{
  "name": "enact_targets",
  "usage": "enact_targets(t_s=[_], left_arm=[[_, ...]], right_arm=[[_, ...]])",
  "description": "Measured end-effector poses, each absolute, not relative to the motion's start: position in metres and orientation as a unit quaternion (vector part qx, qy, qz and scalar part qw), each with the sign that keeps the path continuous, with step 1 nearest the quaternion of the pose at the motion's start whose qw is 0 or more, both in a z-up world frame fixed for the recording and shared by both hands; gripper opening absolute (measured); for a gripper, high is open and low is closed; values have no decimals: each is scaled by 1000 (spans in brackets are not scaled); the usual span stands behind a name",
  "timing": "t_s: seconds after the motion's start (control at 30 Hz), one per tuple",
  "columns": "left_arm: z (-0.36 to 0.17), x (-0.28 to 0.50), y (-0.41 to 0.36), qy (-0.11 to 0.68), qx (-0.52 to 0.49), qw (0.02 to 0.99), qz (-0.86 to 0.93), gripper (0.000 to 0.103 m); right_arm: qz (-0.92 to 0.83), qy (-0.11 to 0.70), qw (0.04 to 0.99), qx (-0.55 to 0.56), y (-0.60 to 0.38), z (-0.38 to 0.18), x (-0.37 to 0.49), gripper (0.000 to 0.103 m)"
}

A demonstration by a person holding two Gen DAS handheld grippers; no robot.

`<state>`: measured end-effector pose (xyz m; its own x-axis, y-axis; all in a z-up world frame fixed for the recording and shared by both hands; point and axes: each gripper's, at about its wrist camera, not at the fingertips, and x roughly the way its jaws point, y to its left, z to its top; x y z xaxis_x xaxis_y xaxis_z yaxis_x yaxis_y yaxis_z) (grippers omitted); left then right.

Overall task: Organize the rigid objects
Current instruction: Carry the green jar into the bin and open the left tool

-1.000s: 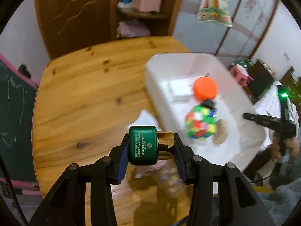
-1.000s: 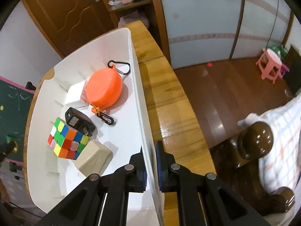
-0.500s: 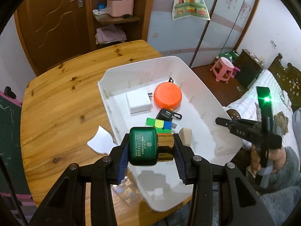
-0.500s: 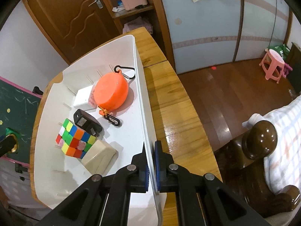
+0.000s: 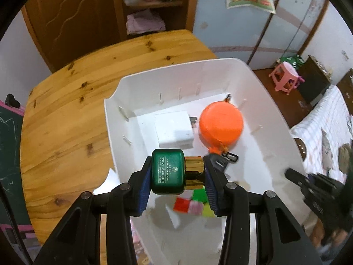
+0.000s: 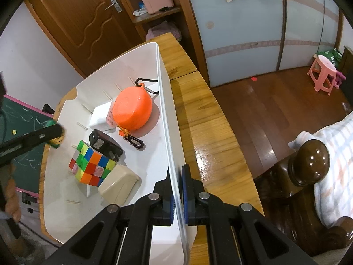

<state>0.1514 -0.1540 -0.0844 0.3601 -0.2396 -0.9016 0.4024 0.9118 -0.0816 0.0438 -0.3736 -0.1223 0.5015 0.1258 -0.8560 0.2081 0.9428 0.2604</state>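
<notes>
A: Where is the green bottle?

B: Clamped sideways in the left gripper, the fingers closed on its base and on its shiny gold cap. It hangs above the white bin, over the near part, with the Rubik's cube partly hidden below it.

A: And the right gripper?

B: Its fingers are almost fully closed, pinching the bin's thin right wall and, I judge, steadying it on the wooden tabletop.

A: How should the drop go?

B: I would lower the bottle toward bare floor at the bin's left side, away from the cube and the black charger, and open the fingers only when it is close to the bottom. The body looks like hard, glossy glass or plastic with rounded edges, so lying on its side it may roll; the bin floor is smooth.

A: What else is inside?

B: A white adapter block, matte and square; an orange round case with black clips, smooth and domed; and a beige wedge-shaped piece touching the cube. All look rigid, so a dropped bottle would knock rather than cushion.
</notes>
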Motion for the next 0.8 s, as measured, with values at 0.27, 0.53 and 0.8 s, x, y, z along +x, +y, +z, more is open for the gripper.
enact_targets(t_s=[0.27,0.53,0.8], left_arm=[[-110,174,-168,552,102,812,-159,47],[-114,178,-177,553,115,811,-150,72],[-90,165,-170,528,102,828,-158,81]], right_arm=[[-27,501,849,164,-372,-122,44,6],[-33,504,852,139,-365,-120,46,5],[-43,509,854,101,-357,-120,47,4]])
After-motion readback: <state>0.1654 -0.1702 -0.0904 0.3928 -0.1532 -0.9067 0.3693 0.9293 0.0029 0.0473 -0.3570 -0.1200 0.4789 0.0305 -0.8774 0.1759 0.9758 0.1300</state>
